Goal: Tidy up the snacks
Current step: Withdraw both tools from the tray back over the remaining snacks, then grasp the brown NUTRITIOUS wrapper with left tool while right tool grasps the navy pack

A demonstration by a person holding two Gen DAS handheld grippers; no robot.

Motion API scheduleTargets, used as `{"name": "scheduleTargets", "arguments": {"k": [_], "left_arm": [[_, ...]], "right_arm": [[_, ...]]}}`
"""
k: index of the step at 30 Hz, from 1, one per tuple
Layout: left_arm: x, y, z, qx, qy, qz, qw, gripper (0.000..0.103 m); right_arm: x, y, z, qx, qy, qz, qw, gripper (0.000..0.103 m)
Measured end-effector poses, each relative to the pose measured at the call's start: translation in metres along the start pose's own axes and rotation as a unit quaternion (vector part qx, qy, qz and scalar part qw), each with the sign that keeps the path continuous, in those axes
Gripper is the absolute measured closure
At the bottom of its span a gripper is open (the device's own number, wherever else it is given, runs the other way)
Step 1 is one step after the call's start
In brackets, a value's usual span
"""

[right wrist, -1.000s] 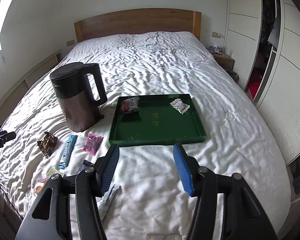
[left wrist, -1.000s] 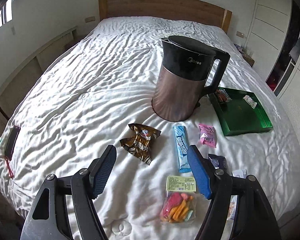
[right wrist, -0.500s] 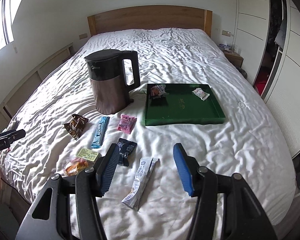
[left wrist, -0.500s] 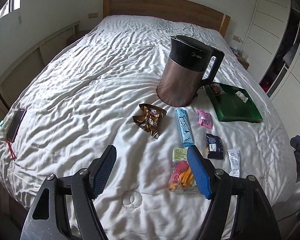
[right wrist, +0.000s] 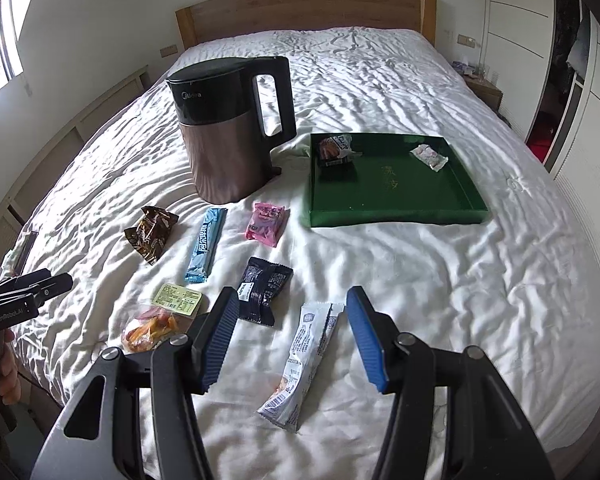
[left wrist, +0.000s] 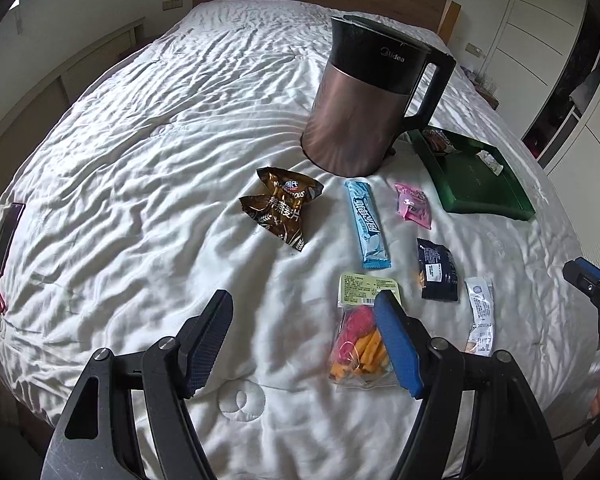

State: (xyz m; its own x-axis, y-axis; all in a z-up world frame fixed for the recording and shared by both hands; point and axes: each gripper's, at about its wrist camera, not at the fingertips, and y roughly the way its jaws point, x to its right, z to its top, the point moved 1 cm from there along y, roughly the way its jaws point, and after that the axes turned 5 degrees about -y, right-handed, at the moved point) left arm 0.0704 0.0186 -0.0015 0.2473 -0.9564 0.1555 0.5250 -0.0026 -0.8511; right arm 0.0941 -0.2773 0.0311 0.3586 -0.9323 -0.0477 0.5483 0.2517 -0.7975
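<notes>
Several snack packets lie on the white bed: a brown packet [left wrist: 282, 210], a light blue bar [left wrist: 367, 224], a pink packet [left wrist: 413, 205], a dark blue packet [left wrist: 437, 269], a white stick packet [right wrist: 304, 358] and a clear bag of dried fruit [left wrist: 360, 340]. A green tray [right wrist: 392, 184] holds two snacks [right wrist: 334, 148]. My left gripper [left wrist: 304, 344] is open and empty, above the bed beside the dried-fruit bag. My right gripper [right wrist: 292, 334] is open and empty, above the white stick packet.
A black-and-copper kettle [right wrist: 230, 128] stands on the bed left of the tray. A phone [left wrist: 6, 236] lies at the bed's left edge. A wooden headboard [right wrist: 300, 8] is at the back and wardrobes [right wrist: 548, 40] on the right.
Both grippers have pulled back toward the foot of the bed, so more packets show. The left one then edged closer again. Both stay open and empty.
</notes>
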Motion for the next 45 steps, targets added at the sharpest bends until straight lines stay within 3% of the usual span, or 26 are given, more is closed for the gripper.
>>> {"name": "scheduleTargets", "arguments": {"k": [10,26,45], "left_arm": [[-0.003,0.045,0.022,-0.021,0.003,0.021,0.9995,0.035],[-0.015,0.110,0.064,-0.046,0.030,0.045,0.9975,0.035],[-0.017,0.152,0.073,-0.065,0.035,0.052,0.9959,0.035]], "right_arm": [[-0.004,0.056,0.014,-0.030,-0.007,0.023,0.999,0.051],[-0.056,0.140,0.042,-0.061,-0.038,0.078,0.994,0.051],[-0.030,0.182,0.055,-0.073,-0.016,0.081,0.994,0.051]]}}
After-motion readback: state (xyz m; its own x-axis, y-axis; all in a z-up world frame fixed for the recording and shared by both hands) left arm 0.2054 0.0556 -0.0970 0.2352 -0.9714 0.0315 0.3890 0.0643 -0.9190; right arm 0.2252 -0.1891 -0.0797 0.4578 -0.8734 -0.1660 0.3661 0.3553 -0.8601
